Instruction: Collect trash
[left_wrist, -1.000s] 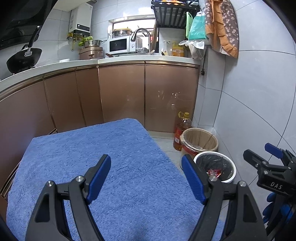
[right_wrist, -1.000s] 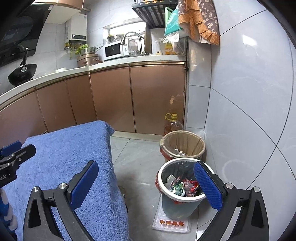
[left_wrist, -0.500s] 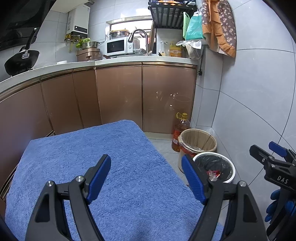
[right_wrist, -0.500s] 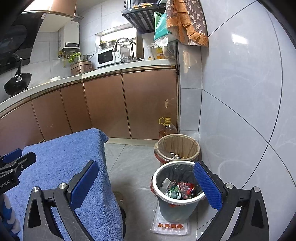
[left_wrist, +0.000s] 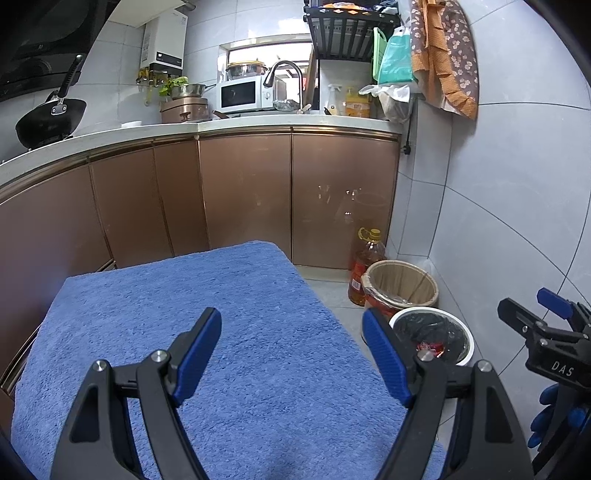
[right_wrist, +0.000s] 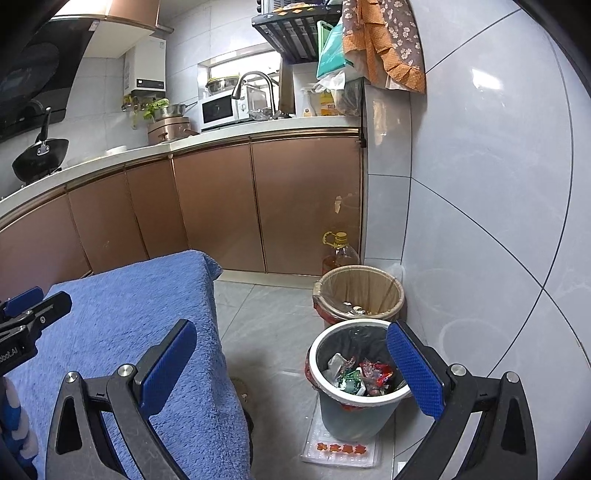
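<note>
Trash (right_wrist: 360, 376) sits in the white-rimmed bin (right_wrist: 369, 398) on the floor, just off our bench's (left_wrist: 236, 332) right edge. Left gripper (left_wrist: 291, 354) over the blue towel, jaws spread, empty. Right gripper (right_wrist: 291, 363) jaws spread too, straddling the bin rim.

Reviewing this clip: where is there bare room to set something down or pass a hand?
The blue towel is bare edge to edge. Grey floor between towel and bins is open. The wall corner is crowded: white-rimmed bin, brown bin, oil bottle.
</note>
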